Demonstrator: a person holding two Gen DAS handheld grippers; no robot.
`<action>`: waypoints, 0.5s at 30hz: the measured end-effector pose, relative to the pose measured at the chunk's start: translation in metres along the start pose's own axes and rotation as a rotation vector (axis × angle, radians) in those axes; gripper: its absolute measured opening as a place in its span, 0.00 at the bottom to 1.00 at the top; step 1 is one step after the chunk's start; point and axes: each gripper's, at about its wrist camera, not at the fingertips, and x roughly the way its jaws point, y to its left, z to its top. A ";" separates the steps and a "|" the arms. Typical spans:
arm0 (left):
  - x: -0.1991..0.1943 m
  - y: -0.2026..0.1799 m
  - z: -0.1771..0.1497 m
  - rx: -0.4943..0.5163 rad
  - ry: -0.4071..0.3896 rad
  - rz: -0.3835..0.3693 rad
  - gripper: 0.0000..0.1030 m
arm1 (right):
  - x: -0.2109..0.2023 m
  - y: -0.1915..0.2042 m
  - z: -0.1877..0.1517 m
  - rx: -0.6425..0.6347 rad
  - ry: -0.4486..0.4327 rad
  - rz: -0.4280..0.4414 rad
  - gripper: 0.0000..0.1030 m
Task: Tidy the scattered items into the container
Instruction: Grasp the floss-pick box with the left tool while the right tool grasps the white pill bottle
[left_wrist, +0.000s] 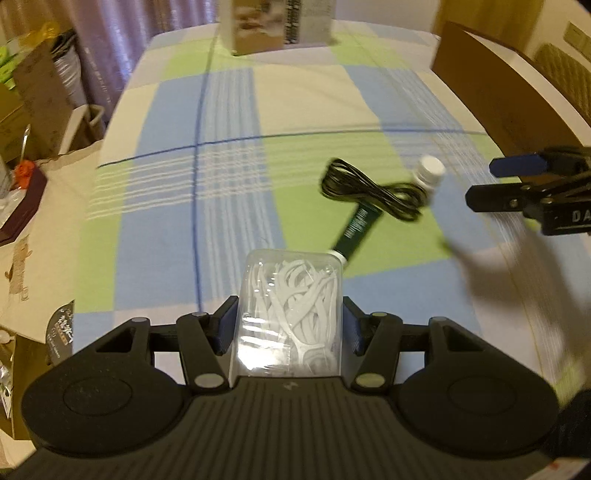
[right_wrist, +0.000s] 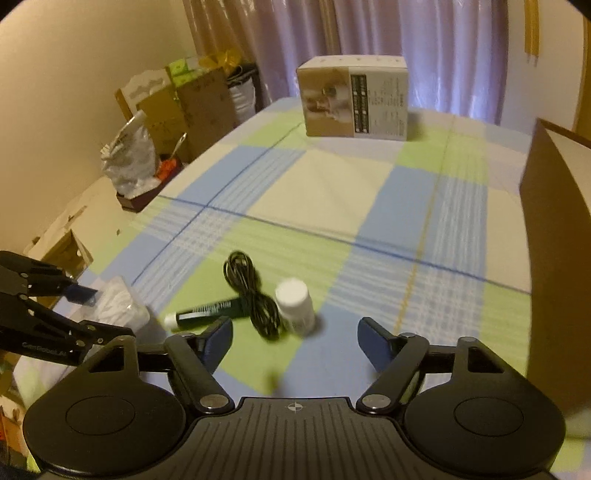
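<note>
**Inspector:** Now, left to right, please. Left gripper first.

**Assessor:** Left gripper (left_wrist: 288, 325), bottom centre of its own view, is clamped on the floss box (left_wrist: 290, 314), a clear case of white picks. The box sits between the two blue pads, apparently lifted off the cloth (left_wrist: 229, 110), though blur makes that uncertain.

**Inspector:** Loose items?

**Assessor:** Three, right of centre in the left view. The tube (left_wrist: 356, 230), dark green, lies flat with its white cap toward the box. The cable (left_wrist: 369, 192), a black coil, lies across the tube's far end. The bottle (left_wrist: 430, 171), white-capped, stands just beside the cable, perhaps touching it.

**Inspector:** Right gripper?

**Assessor:** Right gripper (right_wrist: 295, 339) is spread wide and empty, low centre of its own view, with the bottle just ahead of it.

**Inspector:** Container?

**Assessor:** Likely the brown carton (right_wrist: 554, 229) at the right edge; its inside is not visible. A printed box (right_wrist: 354, 99) stands upper centre, well apart.

**Inspector:** Progress?

**Assessor:** Early, in my judgement. One item is in hand, none visibly deposited, three left on the cloth.
</note>
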 end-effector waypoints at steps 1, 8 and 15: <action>0.001 0.003 0.001 -0.009 0.001 0.005 0.51 | 0.004 0.001 0.002 -0.010 -0.009 -0.008 0.58; 0.011 0.012 0.007 -0.055 0.022 0.037 0.51 | 0.031 0.006 0.011 -0.067 -0.006 -0.025 0.45; 0.010 0.015 0.009 -0.066 0.025 0.044 0.51 | 0.046 0.008 0.011 -0.106 0.020 -0.045 0.25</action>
